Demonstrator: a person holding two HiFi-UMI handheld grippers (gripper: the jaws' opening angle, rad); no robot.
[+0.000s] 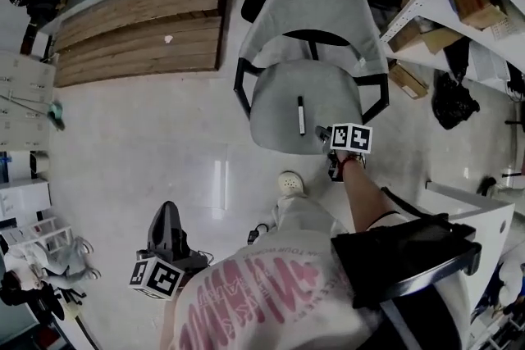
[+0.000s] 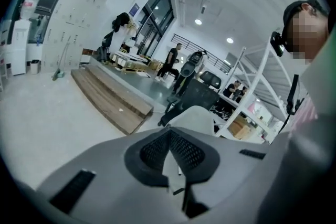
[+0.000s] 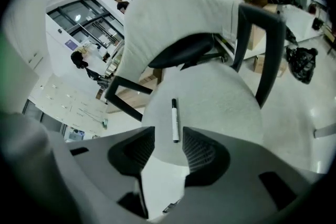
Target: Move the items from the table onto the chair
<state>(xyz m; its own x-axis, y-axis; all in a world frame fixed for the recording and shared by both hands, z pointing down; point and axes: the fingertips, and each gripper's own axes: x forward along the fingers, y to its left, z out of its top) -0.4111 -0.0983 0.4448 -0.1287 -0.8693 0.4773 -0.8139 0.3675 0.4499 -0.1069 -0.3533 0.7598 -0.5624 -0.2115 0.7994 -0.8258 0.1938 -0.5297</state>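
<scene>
**Operator:** While the right hand-held gripper (image 3: 168, 135) hovers at the front edge of the chair (image 1: 332, 90) seat, what state are its jaws in?

**Technician:** The jaws stand apart and nothing is pressed between them. The marker pen (image 3: 175, 120) lies flat on the seat just beyond the tips. It runs front to back, near the middle and toward the front edge.

**Operator:** And the left hand-held gripper (image 2: 169, 131)?

**Technician:** Its jaw tips are together and it is empty. It is held low over the floor (image 1: 164, 143), well apart from the chair.
</scene>
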